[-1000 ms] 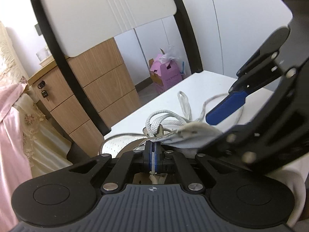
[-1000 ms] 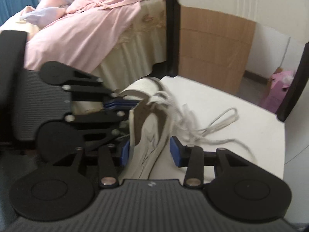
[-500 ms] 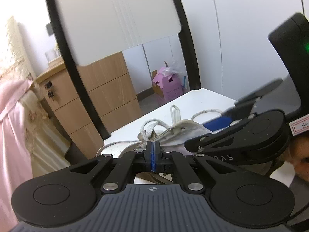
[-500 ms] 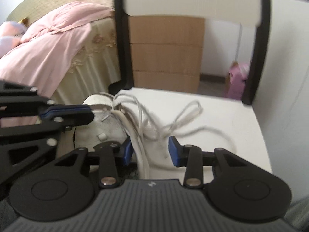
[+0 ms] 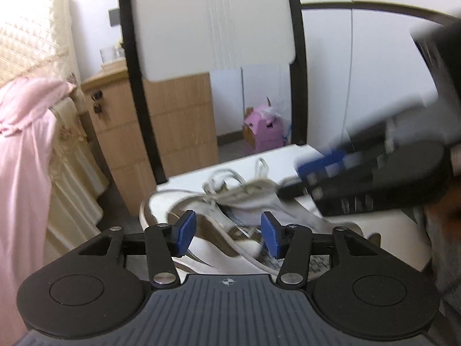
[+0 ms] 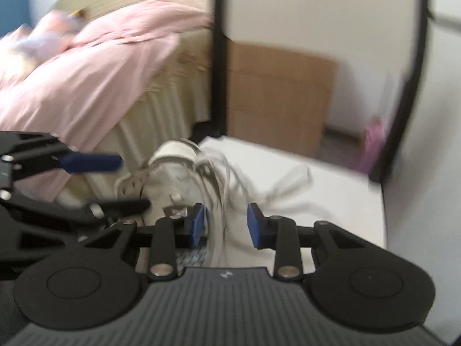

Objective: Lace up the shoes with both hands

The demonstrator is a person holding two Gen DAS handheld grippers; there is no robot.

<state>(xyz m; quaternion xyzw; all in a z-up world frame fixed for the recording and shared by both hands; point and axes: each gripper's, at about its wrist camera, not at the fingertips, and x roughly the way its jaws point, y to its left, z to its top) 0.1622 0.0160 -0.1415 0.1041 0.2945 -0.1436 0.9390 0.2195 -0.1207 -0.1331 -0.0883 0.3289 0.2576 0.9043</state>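
- On the white chair seat (image 5: 288,155) the shoe (image 5: 253,204) is light and its laces (image 6: 219,178) limp
- Your left gripper (image 5: 227,230) has just sprung open, empty
- Your right gripper (image 6: 226,225), jaws just narrowing, straddles a lace unpinched; grip it near the eyelets

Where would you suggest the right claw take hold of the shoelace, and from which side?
I would take the shoelace on the strands hanging beside the shoe, coming from above and behind as the right claw points now. They already pass between its open pads, nearer the left one, clear of the white seat. Blur hides exactly which strand.
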